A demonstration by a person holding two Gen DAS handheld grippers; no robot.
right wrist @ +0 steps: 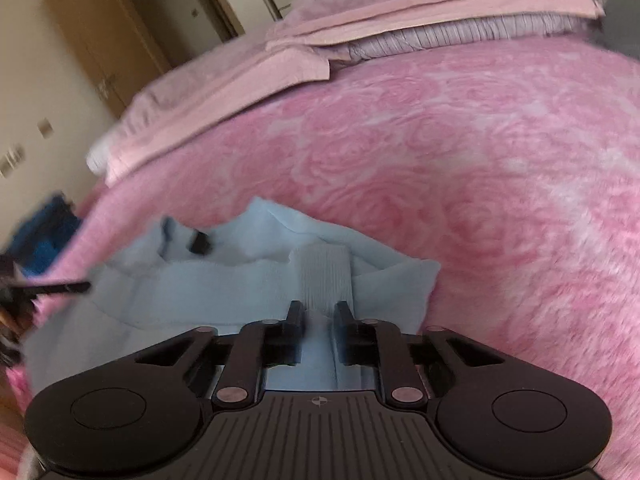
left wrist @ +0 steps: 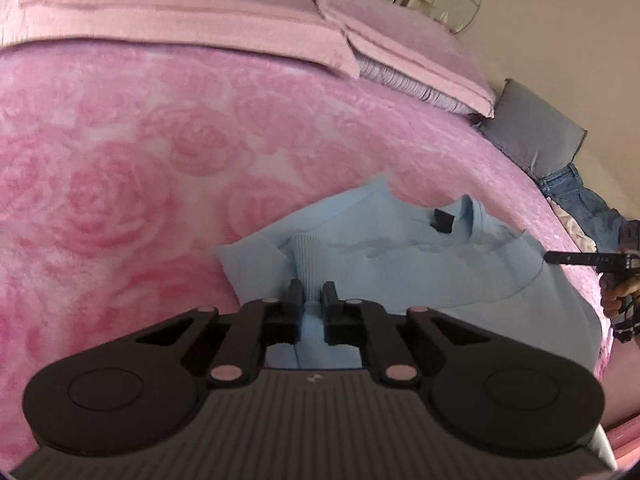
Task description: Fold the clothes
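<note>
A light blue sweater (left wrist: 420,280) lies rumpled on the pink rose blanket (left wrist: 140,160), its collar with a black tag (left wrist: 442,220) turned towards the pillows. My left gripper (left wrist: 312,294) is shut on a ribbed cuff (left wrist: 308,258) near the garment's left corner. In the right wrist view the sweater (right wrist: 200,292) spreads to the left, and my right gripper (right wrist: 319,312) pinches a ribbed cuff (right wrist: 324,276) between its fingers. Each gripper shows in the other's view at the sweater's far edge: the right gripper (left wrist: 550,258) and the left gripper (right wrist: 82,288).
Pink pillows (left wrist: 200,12) line the head of the bed. A grey cushion (left wrist: 536,132) and blue jeans (left wrist: 576,196) lie at the bed's right side. A hand (left wrist: 618,296) holds the right gripper. A wooden wardrobe (right wrist: 100,40) stands beyond the bed's left edge.
</note>
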